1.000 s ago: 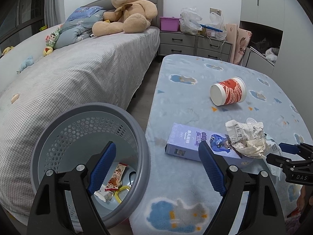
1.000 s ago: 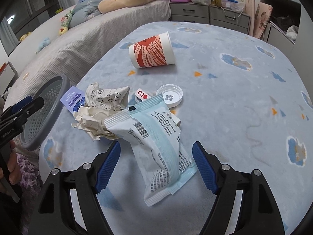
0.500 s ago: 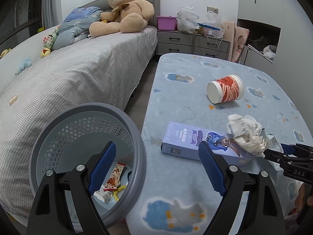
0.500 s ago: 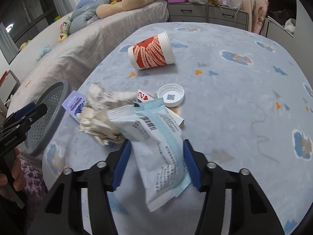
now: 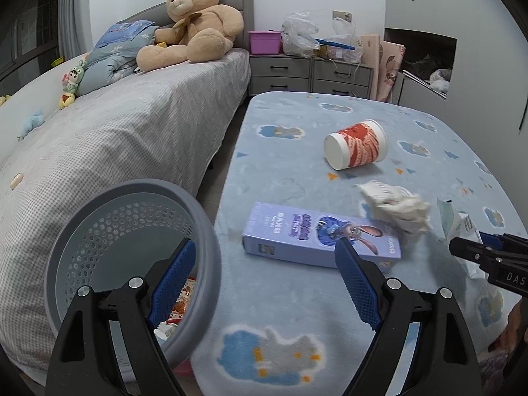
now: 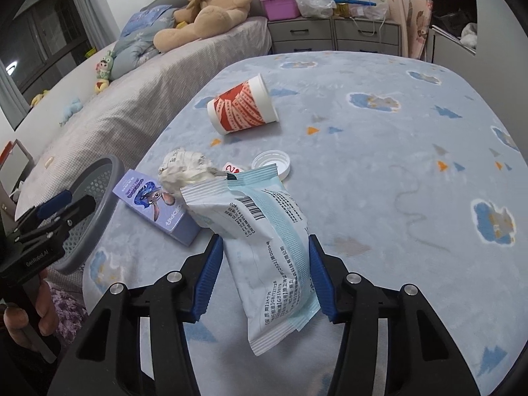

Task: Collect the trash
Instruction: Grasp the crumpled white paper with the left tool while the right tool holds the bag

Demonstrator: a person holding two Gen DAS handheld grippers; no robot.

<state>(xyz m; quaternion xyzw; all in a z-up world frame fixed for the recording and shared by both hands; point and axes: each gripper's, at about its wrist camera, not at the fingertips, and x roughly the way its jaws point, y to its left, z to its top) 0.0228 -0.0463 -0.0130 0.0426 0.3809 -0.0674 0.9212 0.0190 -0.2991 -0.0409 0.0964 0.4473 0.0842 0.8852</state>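
Note:
My right gripper [image 6: 264, 242] is shut on a white and pale-blue snack packet [image 6: 267, 217], which stands tilted just above the blue blanket. Beside it lie a crumpled paper ball [image 6: 184, 170], a purple carton [image 6: 155, 208], a white lid [image 6: 272, 166], a small card [image 6: 232, 168] and a red-and-white paper cup [image 6: 242, 105] on its side. My left gripper [image 5: 265, 247] is open, with nothing between its fingers, over the rim of the grey mesh basket [image 5: 204, 231] and the near end of the purple carton [image 5: 316, 234]. A wrapper [image 5: 180, 300] lies inside the basket.
A grey-covered bed [image 5: 115, 138] with a teddy bear [image 5: 194, 26] runs along the left. Grey drawers [image 5: 310, 72] with bags and a pink box stand at the back. The right gripper's tip [image 5: 485, 247] shows at the left view's right edge.
The right jaws closed onto the snack packet and raised it, shifting it slightly left. The crumpled paper rolled a little. The left gripper stayed over the basket rim, still open.

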